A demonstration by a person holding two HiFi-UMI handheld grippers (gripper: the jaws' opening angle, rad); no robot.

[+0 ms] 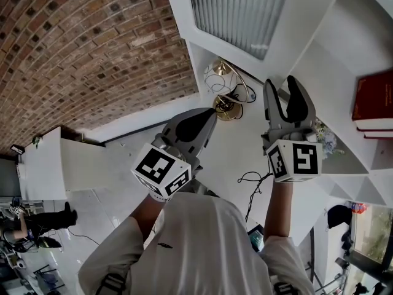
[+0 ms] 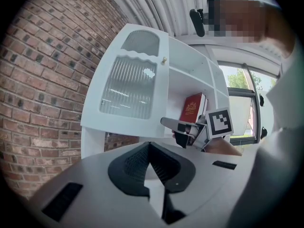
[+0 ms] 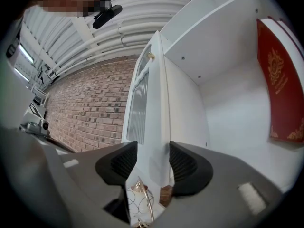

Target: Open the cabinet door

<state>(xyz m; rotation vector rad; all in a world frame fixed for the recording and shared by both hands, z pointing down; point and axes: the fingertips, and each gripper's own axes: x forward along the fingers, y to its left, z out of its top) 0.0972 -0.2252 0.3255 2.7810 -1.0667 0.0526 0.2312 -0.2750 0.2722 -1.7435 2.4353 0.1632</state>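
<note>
A person's right gripper (image 3: 153, 148) clamps the free edge of a white cabinet door (image 3: 152, 103). In the right gripper view the two dark pads sit on either face of the panel, which fills the gap between them and runs up toward 12 o'clock.

In the head view the cabinet door (image 1: 239, 11), with its ribbed frosted pane, lies at 12 o'clock. The right gripper (image 1: 284, 88) is at about 2 o'clock below it, forks spread. The left gripper (image 1: 214, 110) hangs just left of centre with its jaws pressed together on nothing. Its tip is close to a gold wire globe ornament (image 1: 222, 78).

The left gripper view shows that tool's own pads meeting in a point (image 2: 149, 146) at 6 o'clock. Beyond them the door (image 2: 126, 87) stands swung out from the cabinet. A small brass knob (image 2: 164, 60) shows near its top corner, and the right gripper (image 2: 178, 125) is on its lower corner.

A red book (image 2: 192, 107) stands on the open shelf behind the door. The same book is at 3 o'clock in the head view (image 1: 374, 97) and in the right gripper view (image 3: 280, 89).

A brick wall (image 1: 73, 42) fills the head view from 9 to 11 o'clock.
</note>
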